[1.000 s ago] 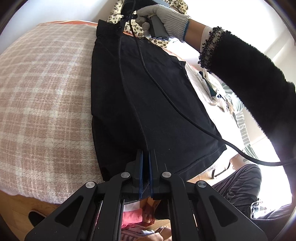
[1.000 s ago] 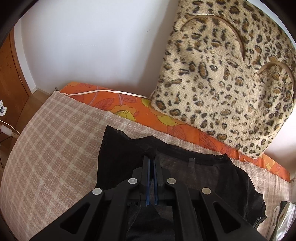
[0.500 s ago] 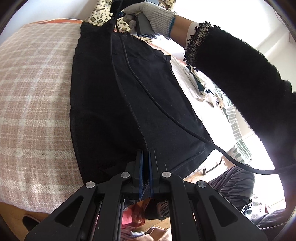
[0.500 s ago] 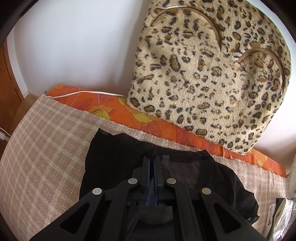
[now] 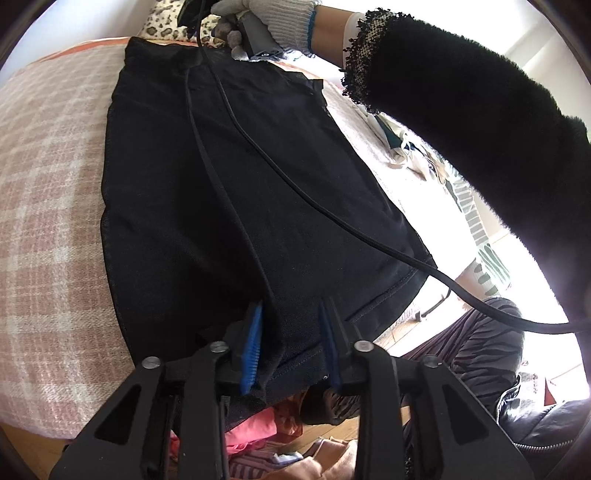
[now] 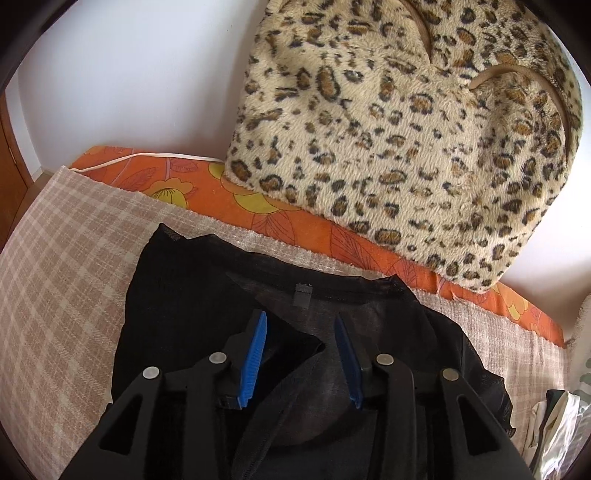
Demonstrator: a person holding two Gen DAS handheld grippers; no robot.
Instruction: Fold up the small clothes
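Note:
A black garment lies spread lengthwise on the checked pink-beige blanket. My left gripper is open over the garment's near hem, with a fold of the cloth between its blue pads. My right gripper is open over the far end of the black garment, just short of the neckband with its small label. In the left wrist view the gloved hand holds the right gripper at the far end, and its cable trails across the garment.
A leopard-print cushion leans on the white wall behind an orange floral sheet. More clothes lie at the right of the bed. Pink and striped clothes lie below the bed edge, on the wooden floor.
Both grippers were shut on the garment and have opened, letting it go. The garment now lies flat on the blanket.

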